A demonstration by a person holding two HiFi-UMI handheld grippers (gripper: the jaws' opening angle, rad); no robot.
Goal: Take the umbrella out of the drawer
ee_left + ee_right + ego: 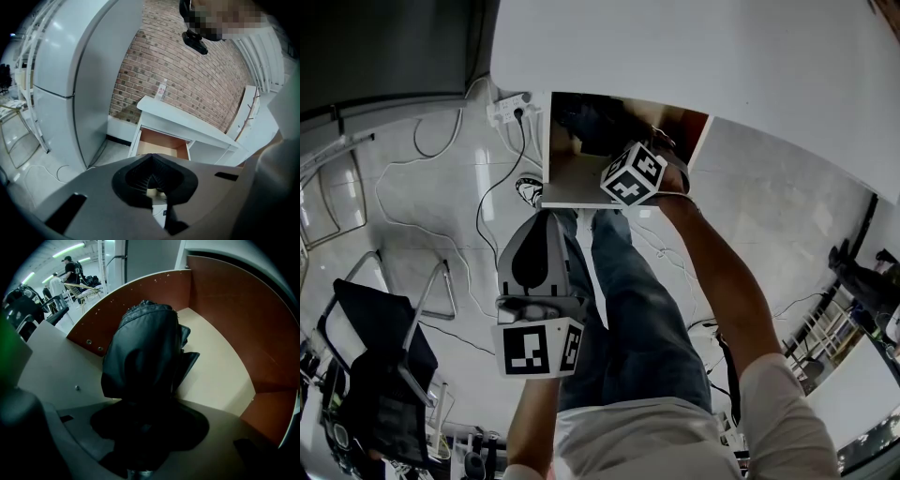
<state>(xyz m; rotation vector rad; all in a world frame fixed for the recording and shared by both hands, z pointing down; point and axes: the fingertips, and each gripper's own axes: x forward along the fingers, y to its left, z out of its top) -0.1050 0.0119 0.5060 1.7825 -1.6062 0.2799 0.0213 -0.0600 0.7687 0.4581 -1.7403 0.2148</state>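
One drawer is standing pulled out of the white cabinet, and one umbrella, black and folded, is lying inside it along the left wooden wall, with the pale floor showing bare to its right. Two grippers are in play, each carrying one marker cube. A single clear bottle is standing on the cabinet top, and one power strip is lying on the floor by the drawer's left corner.

The right forearm is stretching out long from the body to the drawer, and the right gripper is pointing steeply down into it. Its jaws are standing wide apart around the umbrella's near end (that end is sinking into shadow between them, so I cannot tell whether the pads are actually pressing on it). The umbrella is resting on the drawer floor.

The left forearm is staying tucked near the body, holding the left gripper above the floor just short of the drawer front, tilting moderately downward. Its jaws are meeting at the tips with nothing between them.
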